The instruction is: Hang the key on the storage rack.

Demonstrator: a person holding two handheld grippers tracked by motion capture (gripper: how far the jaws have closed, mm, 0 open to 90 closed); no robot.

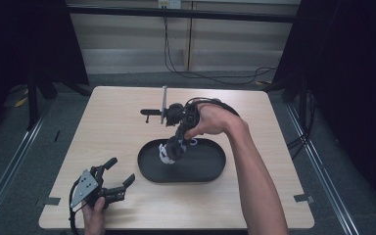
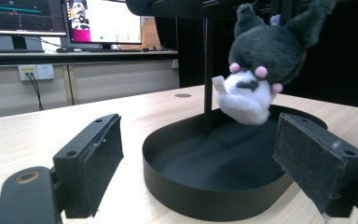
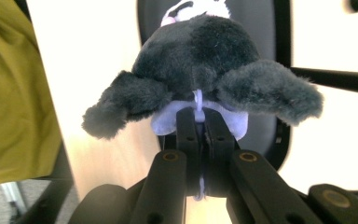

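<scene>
At the near edge of the wooden table (image 1: 117,127), the left gripper (image 1: 119,176) rests in the person's left hand (image 1: 94,218) with its jaws spread wide and nothing between them. Just beyond it lies a black oval tray (image 1: 210,172). The right gripper (image 1: 172,149), held in the right hand (image 1: 210,120), points down over the tray's left part, its jaws pressed together on a pale lilac loop at the top of a dark grey plush toy (image 1: 167,152), which hangs head-down, clear of the tray floor.

The left gripper view gives the plush toy (image 2: 261,60) from the side: white face, pink spots and pointed ears uppermost, hanging above the tray (image 2: 205,196) between its own two padded fingers (image 2: 95,158). The right gripper view shows the pinch itself: the gripper (image 3: 201,123) clamps the loop between the toy's (image 3: 200,56) two spread ears, with the tray (image 3: 261,23) below and an olive-yellow cloth (image 3: 14,93) at the left edge.

Behind the tray a small black stand with a grey upright plate (image 1: 164,104) sits on the table, close to the right hand. Farther off, a grey floor (image 1: 39,132), dark curtains (image 1: 352,73), pale cabinet fronts (image 1: 127,39) and a trailing cable (image 1: 215,76). The left gripper view adds lit monitors (image 2: 98,21) and wall sockets (image 2: 37,71).
</scene>
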